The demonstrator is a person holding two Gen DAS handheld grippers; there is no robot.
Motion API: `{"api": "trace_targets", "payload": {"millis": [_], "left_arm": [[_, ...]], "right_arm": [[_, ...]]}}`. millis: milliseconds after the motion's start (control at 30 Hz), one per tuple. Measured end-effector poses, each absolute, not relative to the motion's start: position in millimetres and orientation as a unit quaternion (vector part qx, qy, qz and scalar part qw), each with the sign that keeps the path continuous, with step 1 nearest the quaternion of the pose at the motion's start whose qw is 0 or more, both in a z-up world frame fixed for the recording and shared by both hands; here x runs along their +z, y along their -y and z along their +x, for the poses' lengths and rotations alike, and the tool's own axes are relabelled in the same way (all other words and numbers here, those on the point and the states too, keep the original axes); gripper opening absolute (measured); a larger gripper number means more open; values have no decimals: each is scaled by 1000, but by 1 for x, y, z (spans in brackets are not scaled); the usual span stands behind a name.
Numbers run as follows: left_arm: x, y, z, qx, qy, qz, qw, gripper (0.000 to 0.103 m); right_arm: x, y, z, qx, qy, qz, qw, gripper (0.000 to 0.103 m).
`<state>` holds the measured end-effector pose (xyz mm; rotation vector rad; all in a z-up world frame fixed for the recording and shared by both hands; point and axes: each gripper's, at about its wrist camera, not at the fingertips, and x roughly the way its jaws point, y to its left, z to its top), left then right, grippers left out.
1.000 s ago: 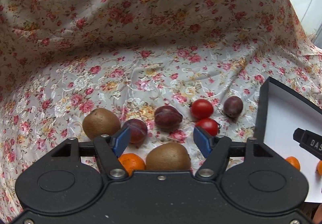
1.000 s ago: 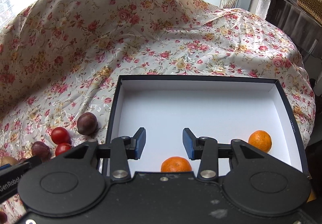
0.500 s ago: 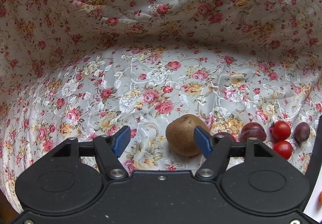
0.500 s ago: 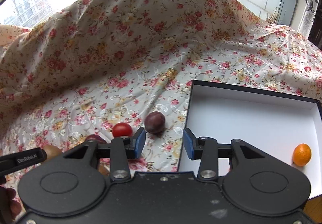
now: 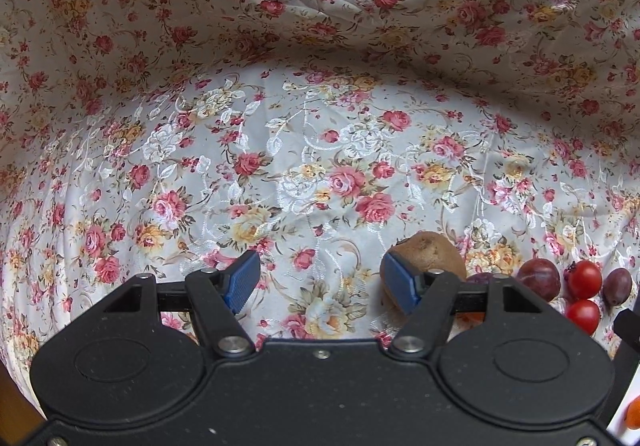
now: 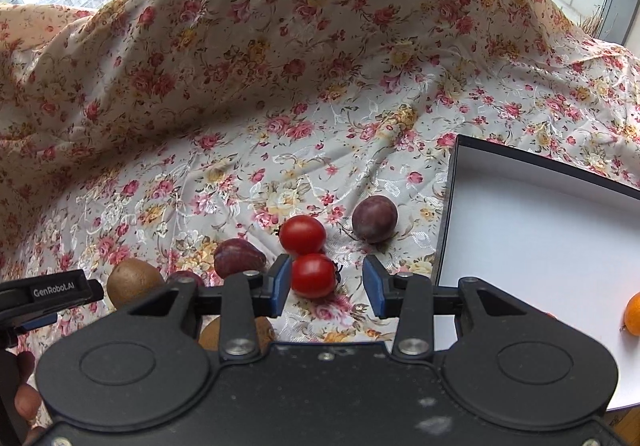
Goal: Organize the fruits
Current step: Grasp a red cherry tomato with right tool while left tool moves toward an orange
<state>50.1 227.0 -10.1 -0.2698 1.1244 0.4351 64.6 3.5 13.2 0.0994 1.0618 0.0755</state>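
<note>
In the right wrist view, two red tomatoes [image 6: 313,275] [image 6: 302,234], a dark plum [image 6: 375,219], another plum [image 6: 239,263] and two kiwis [image 6: 134,281] [image 6: 264,329] lie on the floral cloth. My right gripper [image 6: 326,282] is open, with the near tomato just beyond its left finger. A black box with a white floor [image 6: 540,242] holds an orange [image 6: 633,314]. My left gripper [image 5: 318,280] is open and empty over bare cloth. A kiwi [image 5: 430,252] sits behind its right finger, with plums [image 5: 538,278] and tomatoes [image 5: 585,278] further right.
The floral cloth [image 6: 280,85] rises in a high fold behind the fruit. The left gripper's body [image 6: 44,292] shows at the left edge of the right wrist view. The box wall [image 6: 446,213] stands right of the fruit.
My right gripper has swung left from over the box to the tomatoes. My left gripper has swung left, so the fruit now sits at its right edge.
</note>
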Motion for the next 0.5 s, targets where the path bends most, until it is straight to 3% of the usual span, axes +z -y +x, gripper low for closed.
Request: {"api": "trace_targets", "payload": {"millis": [500], "left_arm": [[-14, -232, 50, 205, -534, -143, 808, 68]], "right_arm": [[-18, 5, 97, 25, -558, 103, 823, 39]]}}
